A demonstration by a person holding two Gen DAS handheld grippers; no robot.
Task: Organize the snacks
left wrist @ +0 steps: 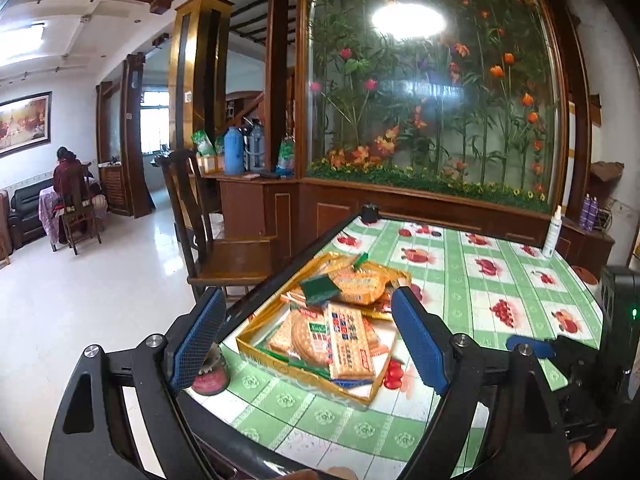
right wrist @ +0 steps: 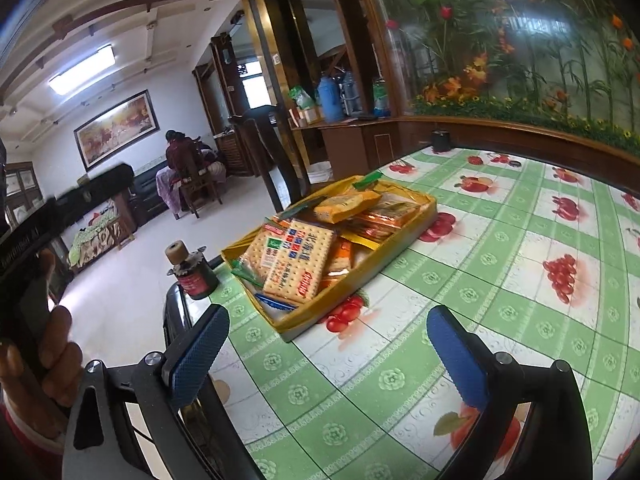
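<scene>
Standing at the table's left corner is a small dark jar [right wrist: 195,276], just beside the yellow tray [right wrist: 404,236] piled with cracker packets [right wrist: 298,266] on the green fruit-print tablecloth [right wrist: 500,280]. Both the left gripper [left wrist: 306,344] and right gripper [right wrist: 326,354] hover near the tray, fingers wide apart, holding nothing
</scene>
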